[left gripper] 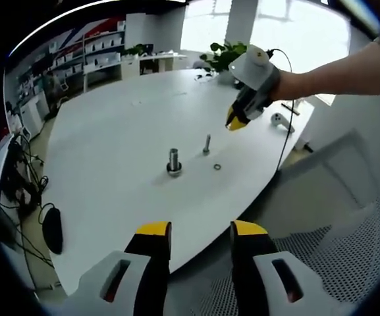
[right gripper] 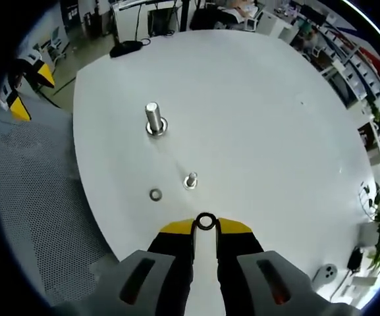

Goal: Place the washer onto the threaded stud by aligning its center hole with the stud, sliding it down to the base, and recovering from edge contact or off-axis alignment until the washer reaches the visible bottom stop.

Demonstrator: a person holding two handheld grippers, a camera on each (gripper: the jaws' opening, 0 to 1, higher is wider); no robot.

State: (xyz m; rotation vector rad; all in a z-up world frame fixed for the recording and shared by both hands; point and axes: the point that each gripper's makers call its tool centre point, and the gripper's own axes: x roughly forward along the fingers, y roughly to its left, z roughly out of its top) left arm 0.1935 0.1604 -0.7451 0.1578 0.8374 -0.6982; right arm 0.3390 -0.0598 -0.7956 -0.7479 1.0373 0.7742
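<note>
Right tongs point(right gripper: 205, 227) are pinching the washer point(right gripper: 205, 222) at their tips above the white surface point(right gripper: 275, 131), with the upright threaded stud point(right gripper: 153, 118) ahead and off to the left, while my left tongs point(left gripper: 201, 238) hang released, farther back.

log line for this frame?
right gripper: shut on washer | above table, off stud | left gripper: open, idle

No text, label, brand, number or sign can be read in either view; the shelves point(left gripper: 87, 56) at the upper left of the left gripper view are too blurred.
</note>
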